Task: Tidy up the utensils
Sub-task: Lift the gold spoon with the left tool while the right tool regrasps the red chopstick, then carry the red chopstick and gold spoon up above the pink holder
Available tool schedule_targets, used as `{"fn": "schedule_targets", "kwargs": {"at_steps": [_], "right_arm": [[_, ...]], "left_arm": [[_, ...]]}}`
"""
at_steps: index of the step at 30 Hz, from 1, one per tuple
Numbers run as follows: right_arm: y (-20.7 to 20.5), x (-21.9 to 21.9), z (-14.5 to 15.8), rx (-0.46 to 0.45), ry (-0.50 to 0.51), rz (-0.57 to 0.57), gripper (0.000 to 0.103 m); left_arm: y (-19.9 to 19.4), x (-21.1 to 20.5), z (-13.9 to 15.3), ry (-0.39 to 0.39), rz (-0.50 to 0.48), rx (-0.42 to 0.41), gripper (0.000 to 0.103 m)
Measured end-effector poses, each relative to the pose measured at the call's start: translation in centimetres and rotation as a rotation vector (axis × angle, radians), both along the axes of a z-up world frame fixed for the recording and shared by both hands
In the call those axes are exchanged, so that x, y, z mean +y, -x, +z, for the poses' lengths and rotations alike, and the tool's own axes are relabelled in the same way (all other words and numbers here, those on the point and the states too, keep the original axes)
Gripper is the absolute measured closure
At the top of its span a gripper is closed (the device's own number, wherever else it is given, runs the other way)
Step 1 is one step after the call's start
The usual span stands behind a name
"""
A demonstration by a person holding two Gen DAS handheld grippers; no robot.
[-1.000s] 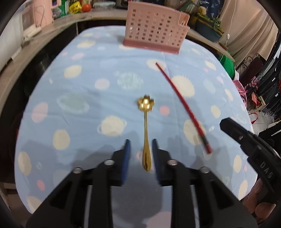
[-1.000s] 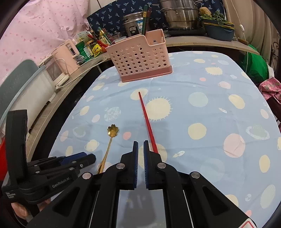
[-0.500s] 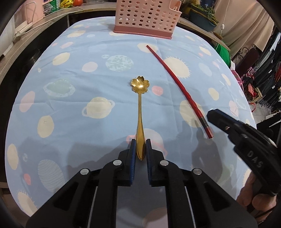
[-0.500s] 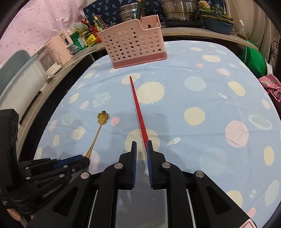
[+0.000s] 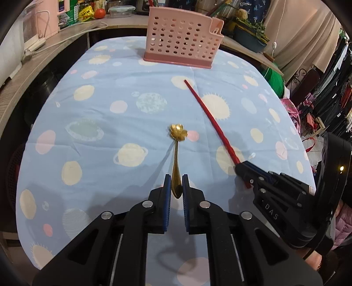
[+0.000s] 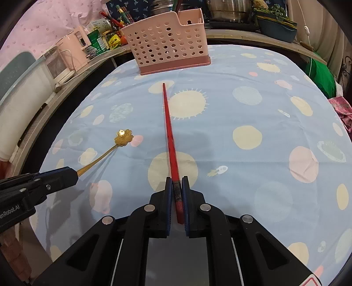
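Claws on both sides are pinching utensils. In the left wrist view the left claw [image 5: 176, 186], low centre at six o'clock, is pressed onto the handle end of a gold spoon [image 5: 177, 154] whose flower-shaped bowl points toward twelve o'clock; the spoon casts a shadow on the cloth, though whether its bowl is clear of the cloth is hard to tell. In the right wrist view the right claw [image 6: 176, 189] is closed on the thick dark-banded end of a red chopstick [image 6: 168, 123], whose thin tip runs toward twelve o'clock and stops near a pink perforated utensil basket [image 6: 167, 41]. That basket stands upright at the far edge of the worktop [image 6: 264, 105], which is covered by a light blue cloth printed with suns and planets. From the right wrist view the spoon sits at about nine o'clock of the chopstick, well apart from it. A steel pot [image 6: 228, 11] sits behind the basket on the rear counter.
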State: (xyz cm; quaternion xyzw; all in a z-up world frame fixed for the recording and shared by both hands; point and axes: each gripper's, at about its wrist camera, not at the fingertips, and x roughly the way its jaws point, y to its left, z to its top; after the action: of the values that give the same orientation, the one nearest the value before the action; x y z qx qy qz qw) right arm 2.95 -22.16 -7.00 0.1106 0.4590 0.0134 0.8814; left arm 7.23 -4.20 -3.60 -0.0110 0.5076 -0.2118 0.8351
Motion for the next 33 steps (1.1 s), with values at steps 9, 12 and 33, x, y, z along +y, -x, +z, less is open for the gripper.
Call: {"fn": "schedule_targets", "kwargs": {"at_steps": [9, 12, 33], "right_arm": [[0.7, 0.0, 4.2, -0.093, -0.037, -0.006, 0.095], [0.6, -0.3, 5.9, -0.124, -0.051, -0.01, 0.095], [-1.1, -1.4, 13.8, -0.3, -0.111, -0.006, 0.095]], "left_arm": [[-1.0, 0.5, 2.5, 0.011, 0.019, -0.052, 0.102], [-1.4, 0.4, 3.3, 0.006, 0.019, -0.07, 0.102], [-2.3, -0.3, 5.8, -0.093, -0.082, -0.094, 0.102]]}}
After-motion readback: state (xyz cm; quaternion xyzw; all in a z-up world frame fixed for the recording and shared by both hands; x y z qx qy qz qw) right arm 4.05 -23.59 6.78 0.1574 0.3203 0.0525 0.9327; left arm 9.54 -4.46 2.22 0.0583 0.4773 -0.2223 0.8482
